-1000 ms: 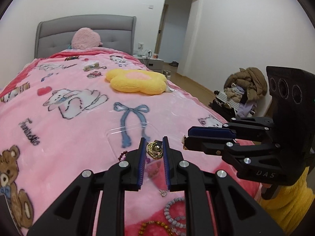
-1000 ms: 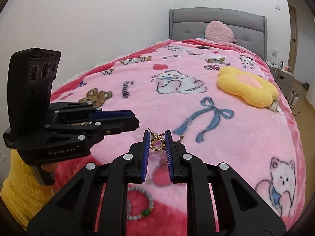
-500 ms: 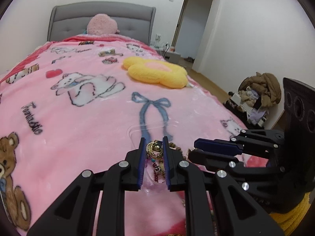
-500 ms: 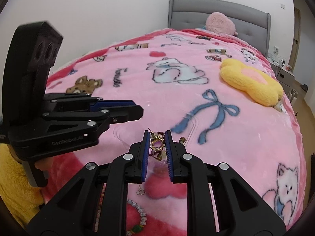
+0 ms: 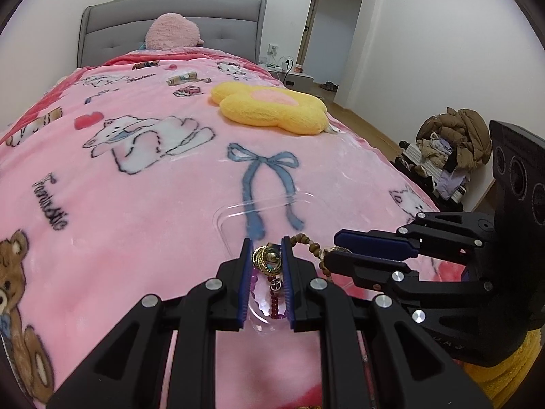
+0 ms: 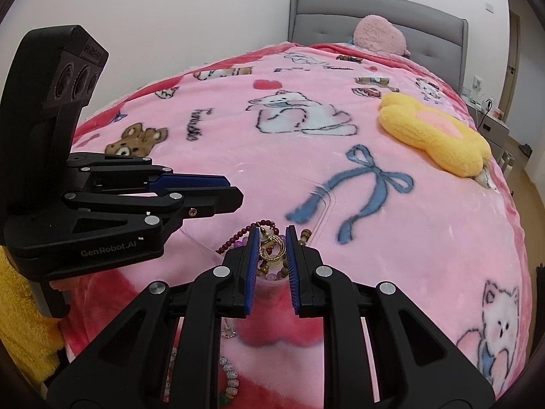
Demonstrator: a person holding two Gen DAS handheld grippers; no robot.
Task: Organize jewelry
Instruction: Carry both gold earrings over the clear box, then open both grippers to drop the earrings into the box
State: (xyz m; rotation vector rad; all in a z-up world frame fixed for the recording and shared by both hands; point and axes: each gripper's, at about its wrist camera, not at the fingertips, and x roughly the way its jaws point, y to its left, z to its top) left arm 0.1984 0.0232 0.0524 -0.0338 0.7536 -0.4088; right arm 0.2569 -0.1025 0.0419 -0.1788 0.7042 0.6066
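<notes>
My left gripper point(image 5: 266, 248) is shut on a gold hoop earring point(image 5: 266, 259). It hangs just above the near end of a clear plastic tray point(image 5: 235, 213) on the pink blanket. A brown bead bracelet point(image 5: 308, 241) and a dark red bead string point(image 5: 274, 301) lie in the tray under the fingers. My right gripper point(image 6: 272, 236) is shut on a second gold earring point(image 6: 272, 250) over the same tray point(image 6: 325, 209), above dark red beads point(image 6: 243, 233). The two grippers sit side by side, the right gripper point(image 5: 332, 248) close beside the left gripper point(image 6: 235, 191).
A yellow flower cushion point(image 5: 272, 107) lies further up the bed, and a pink plush pillow point(image 5: 172, 30) leans on the grey headboard. A white bead bracelet point(image 6: 231, 376) lies on the blanket near the bed's edge. A pile of clothes point(image 5: 453, 146) sits on the floor at the right.
Both grippers have sunk and moved forward with their earrings, from above the loose bracelets near the bed's edge to just over the clear tray. Their jaws have kept the same grip.
</notes>
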